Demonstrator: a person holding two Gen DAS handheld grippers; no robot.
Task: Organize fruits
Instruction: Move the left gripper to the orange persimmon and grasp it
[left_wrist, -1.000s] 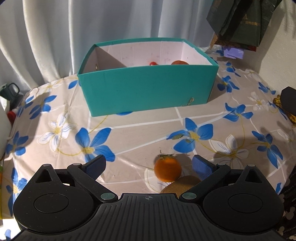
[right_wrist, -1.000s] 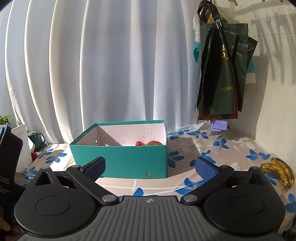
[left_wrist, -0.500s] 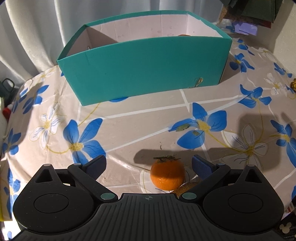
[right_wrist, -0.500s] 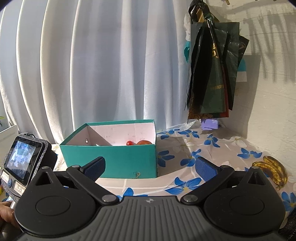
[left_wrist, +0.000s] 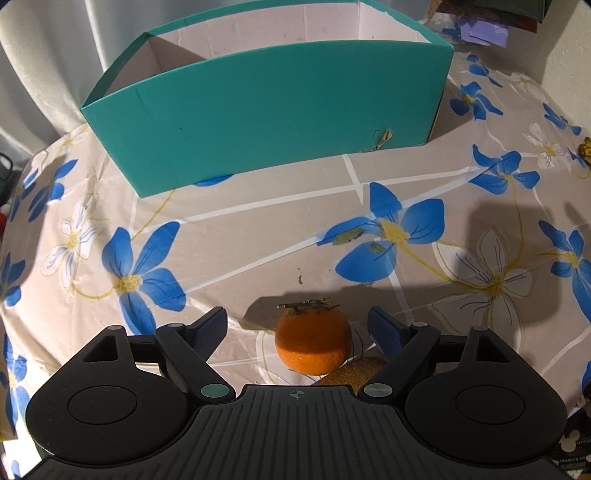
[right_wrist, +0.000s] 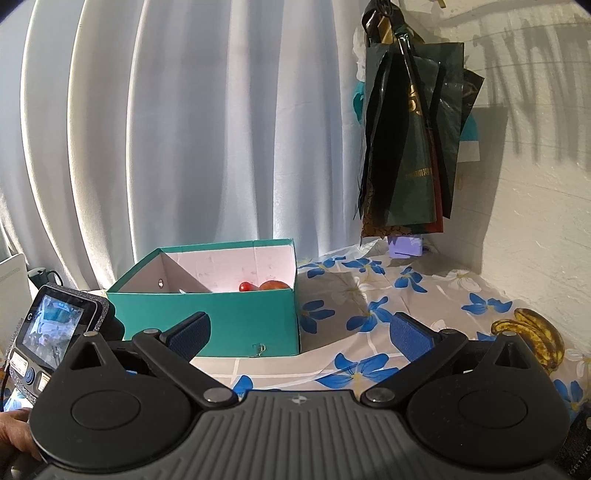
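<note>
An orange tangerine with a stem sits on the flowered tablecloth. My left gripper is open, its blue pads on either side of the tangerine, not touching it. A brown kiwi lies just behind the tangerine, partly hidden by the gripper body. A teal box with a divider stands further back. In the right wrist view the box holds a small red fruit and an orange-red fruit. My right gripper is open and empty, held above the table.
A bunch of bananas lies at the table's right side. Dark bags hang on the wall at the back right. White curtains hang behind the box. The left gripper's camera screen shows at the left.
My left gripper has moved down and closer to the table; the tangerine now sits between its open pads. The right gripper has drifted slightly and stays open.
</note>
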